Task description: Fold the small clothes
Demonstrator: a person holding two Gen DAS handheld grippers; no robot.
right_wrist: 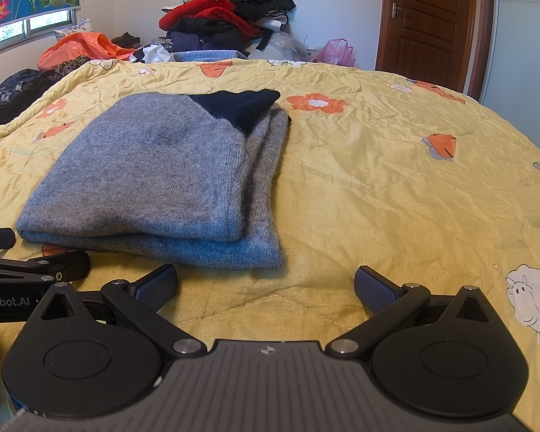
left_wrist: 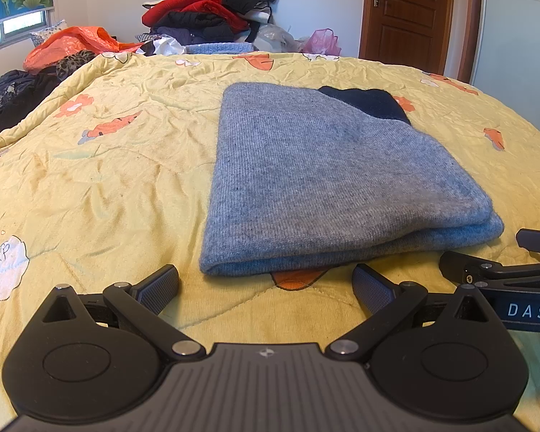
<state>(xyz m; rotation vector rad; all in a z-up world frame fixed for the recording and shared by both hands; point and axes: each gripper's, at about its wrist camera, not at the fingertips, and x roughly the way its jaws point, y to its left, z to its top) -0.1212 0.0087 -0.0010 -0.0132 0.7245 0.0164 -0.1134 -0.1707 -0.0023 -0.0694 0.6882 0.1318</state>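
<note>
Left wrist view shows the left gripper (left_wrist: 266, 284) with its two fingers spread wide and holding nothing. The right gripper (right_wrist: 266, 284) is spread wide and holds nothing too. One folded gray sweater (left_wrist: 327, 180) lies flat just past both grippers, not touching them. It rests on one yellow flowered quilt (left_wrist: 108, 180). Behind the sweater are one clothes pile (left_wrist: 212, 7) and one brown door (left_wrist: 410, 10).

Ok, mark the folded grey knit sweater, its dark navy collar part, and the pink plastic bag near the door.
Folded grey knit sweater (left_wrist: 327, 165): left wrist view, middle of top layer.
Dark navy collar part (right_wrist: 237, 106): right wrist view, centre of navy patch.
Pink plastic bag (left_wrist: 324, 41): left wrist view, bag's body.
</note>
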